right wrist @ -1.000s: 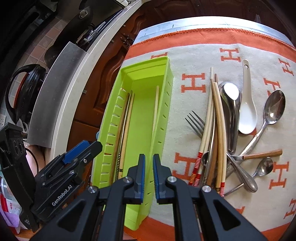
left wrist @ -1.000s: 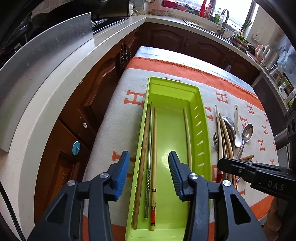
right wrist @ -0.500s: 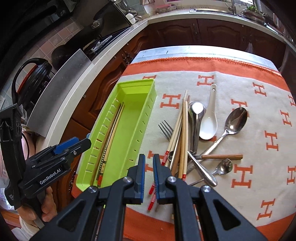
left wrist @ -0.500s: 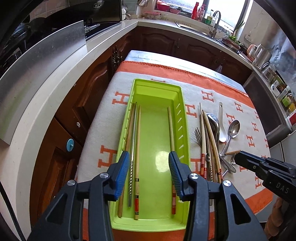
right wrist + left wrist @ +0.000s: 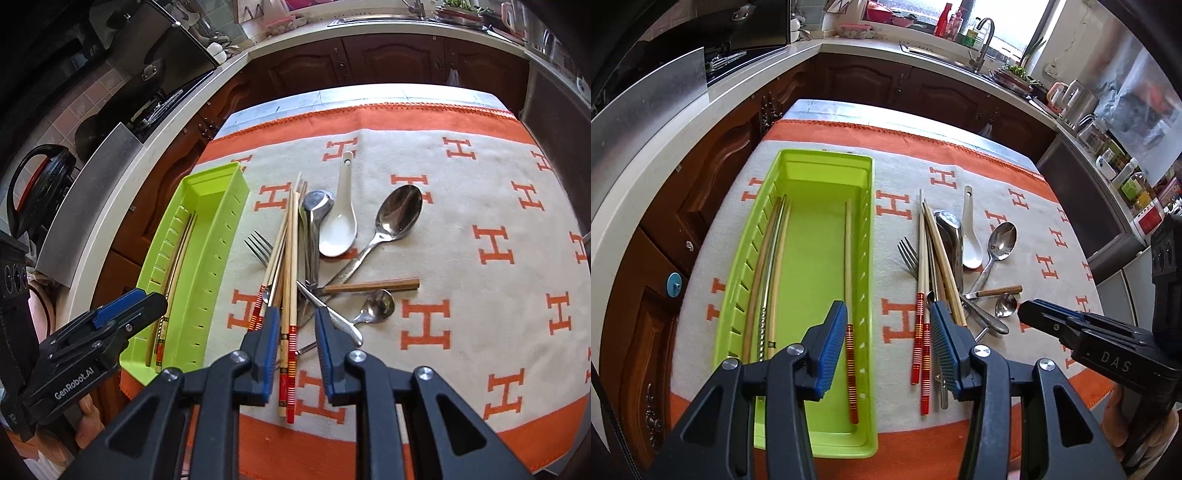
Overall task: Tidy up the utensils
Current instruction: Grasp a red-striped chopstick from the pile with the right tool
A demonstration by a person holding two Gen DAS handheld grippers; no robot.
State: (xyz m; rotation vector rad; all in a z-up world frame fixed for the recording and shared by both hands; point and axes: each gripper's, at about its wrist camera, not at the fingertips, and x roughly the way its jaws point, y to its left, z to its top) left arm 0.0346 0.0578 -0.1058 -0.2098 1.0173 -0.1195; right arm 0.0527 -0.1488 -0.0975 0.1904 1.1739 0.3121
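Observation:
A lime green tray [image 5: 868,236] [image 5: 236,192] lies on the patterned cloth and holds several chopsticks [image 5: 848,266]. To its right is a heap of utensils: chopsticks with red-banded ends [image 5: 921,280] [image 5: 291,280], a fork [image 5: 256,243], a white ceramic spoon [image 5: 970,240] [image 5: 338,229], a large metal spoon [image 5: 397,214] and a small spoon [image 5: 376,304]. My left gripper [image 5: 888,347] hovers open above the tray's right wall, holding nothing. My right gripper [image 5: 295,343] hangs above the red chopstick ends; its jaws are opening and press on nothing.
Dark wooden cabinets and a pale counter [image 5: 713,107] run along the left and far sides. A sink with a tap [image 5: 982,40] sits at the back. A person's hand [image 5: 62,439] holds the left gripper. The cloth's right half [image 5: 498,221] holds no utensils.
Both grippers have drifted right, away from the tray and toward the heap of utensils. The right gripper's jaws, shut before, now stand apart. The left gripper's jaws look unchanged.

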